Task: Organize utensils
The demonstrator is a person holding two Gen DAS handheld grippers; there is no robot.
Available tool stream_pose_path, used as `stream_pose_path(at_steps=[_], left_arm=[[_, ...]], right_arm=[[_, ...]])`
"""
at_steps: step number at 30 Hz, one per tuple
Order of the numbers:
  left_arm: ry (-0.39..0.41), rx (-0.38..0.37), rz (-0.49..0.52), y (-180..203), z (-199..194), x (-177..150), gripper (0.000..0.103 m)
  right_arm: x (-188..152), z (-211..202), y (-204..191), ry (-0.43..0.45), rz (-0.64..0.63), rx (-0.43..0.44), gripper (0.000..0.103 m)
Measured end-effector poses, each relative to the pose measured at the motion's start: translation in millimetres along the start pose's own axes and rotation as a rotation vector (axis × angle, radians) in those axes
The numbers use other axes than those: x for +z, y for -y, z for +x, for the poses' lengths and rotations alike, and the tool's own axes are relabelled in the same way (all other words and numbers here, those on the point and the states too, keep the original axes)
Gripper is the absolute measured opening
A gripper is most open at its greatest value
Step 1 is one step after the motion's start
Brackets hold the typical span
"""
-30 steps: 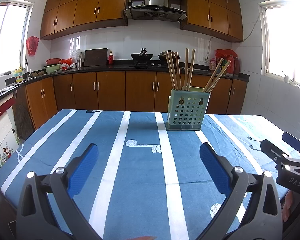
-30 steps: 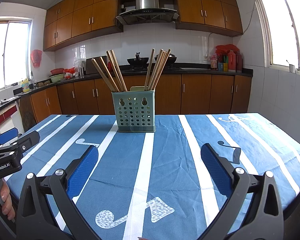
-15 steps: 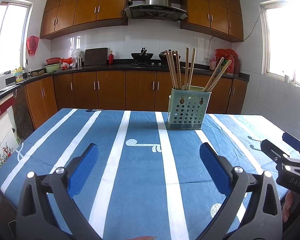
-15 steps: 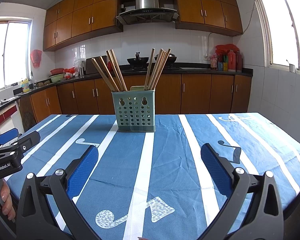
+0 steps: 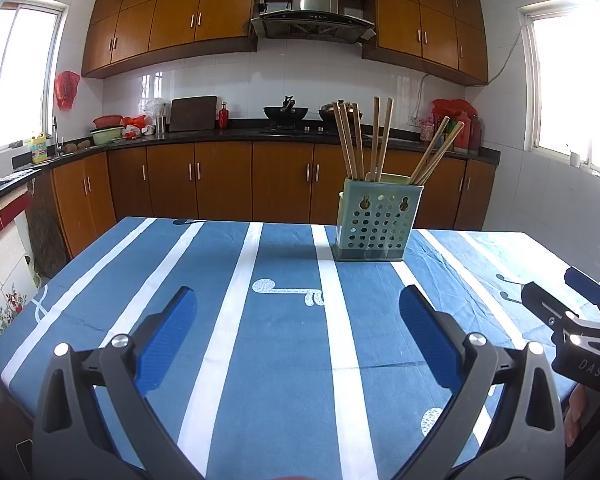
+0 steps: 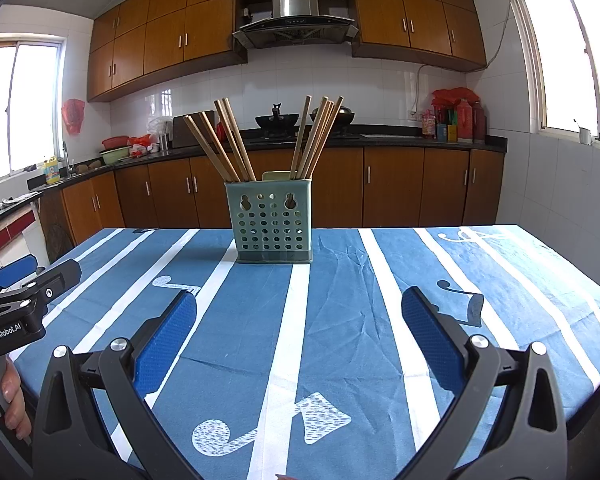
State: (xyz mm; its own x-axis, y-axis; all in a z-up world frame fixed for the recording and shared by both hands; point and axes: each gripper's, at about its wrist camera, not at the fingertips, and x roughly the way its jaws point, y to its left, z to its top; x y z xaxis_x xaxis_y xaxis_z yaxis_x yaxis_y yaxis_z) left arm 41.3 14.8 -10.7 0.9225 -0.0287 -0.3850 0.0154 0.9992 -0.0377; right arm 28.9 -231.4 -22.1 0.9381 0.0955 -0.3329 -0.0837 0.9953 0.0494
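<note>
We hover over the blue striped tablecloth (image 6: 340,320) with our left gripper (image 5: 296,336) and right gripper (image 6: 298,336) both spread wide, empty. The green perforated utensil holder (image 6: 272,226) stands far, centre. We should approach level, pinching 1 of its wooden chopsticks (image 6: 230,140), which lean in 2 bundles.

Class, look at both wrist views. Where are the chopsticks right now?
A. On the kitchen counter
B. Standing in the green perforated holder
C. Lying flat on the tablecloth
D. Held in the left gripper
B: the chopsticks stand in the holder on the tablecloth, while the left gripper and right gripper are open and empty.
</note>
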Motion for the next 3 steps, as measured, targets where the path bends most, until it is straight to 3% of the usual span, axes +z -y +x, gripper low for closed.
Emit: stream_pose_path(at_steps=[3], left_arm=[[-0.004,0.0,-0.001,-0.7,1.0,0.2,0.099]], right_arm=[[-0.9,0.1,-0.5,-0.002,0.002,0.0,0.101]])
